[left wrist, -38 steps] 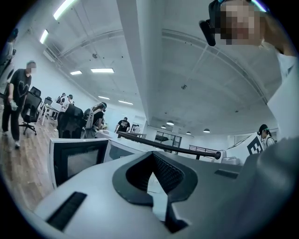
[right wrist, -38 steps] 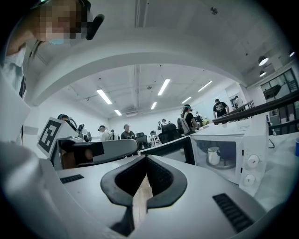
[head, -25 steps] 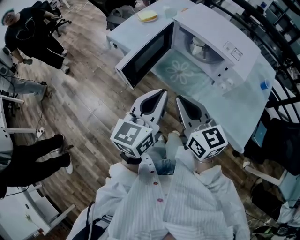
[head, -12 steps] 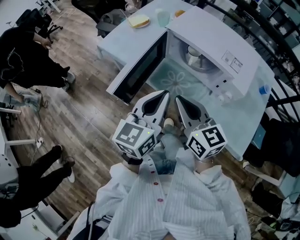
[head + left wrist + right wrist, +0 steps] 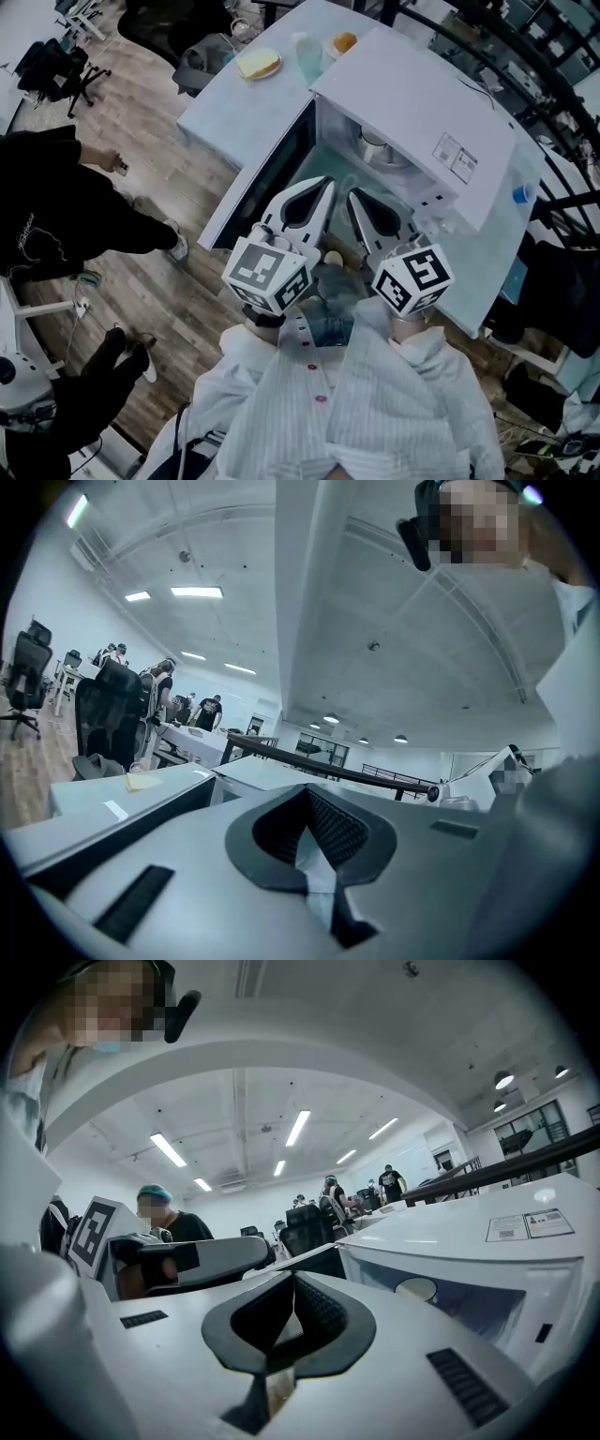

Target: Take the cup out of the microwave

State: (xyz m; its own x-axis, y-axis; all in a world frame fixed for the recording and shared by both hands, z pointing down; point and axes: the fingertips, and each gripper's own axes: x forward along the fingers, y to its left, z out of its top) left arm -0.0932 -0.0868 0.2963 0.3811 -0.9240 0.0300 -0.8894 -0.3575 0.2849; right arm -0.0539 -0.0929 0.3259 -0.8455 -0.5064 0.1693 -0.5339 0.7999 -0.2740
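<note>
The white microwave (image 5: 422, 112) stands on the pale table (image 5: 234, 112) with its door (image 5: 267, 183) swung open to the left. Inside it, on the turntable, sits the light cup (image 5: 375, 144); in the right gripper view the cup (image 5: 416, 1288) shows as a round rim within the microwave (image 5: 469, 1232). My left gripper (image 5: 327, 182) and right gripper (image 5: 353, 193) are side by side just in front of the open cavity, short of the cup. Both are shut with nothing between the jaws, as the left gripper (image 5: 306, 799) and right gripper (image 5: 293, 1279) show in their own views.
On the table behind the microwave lie a plate with a yellow slice (image 5: 256, 64), a clear glass (image 5: 307, 52) and an orange item (image 5: 344, 41). A blue-capped bottle (image 5: 523, 194) stands at the right. People (image 5: 66, 216) are on the wooden floor at the left, near office chairs (image 5: 56, 66).
Both grippers have come closer to the microwave, now reaching the open door and cavity. They stay shut and side by side. The people at the left have shifted in the view.
</note>
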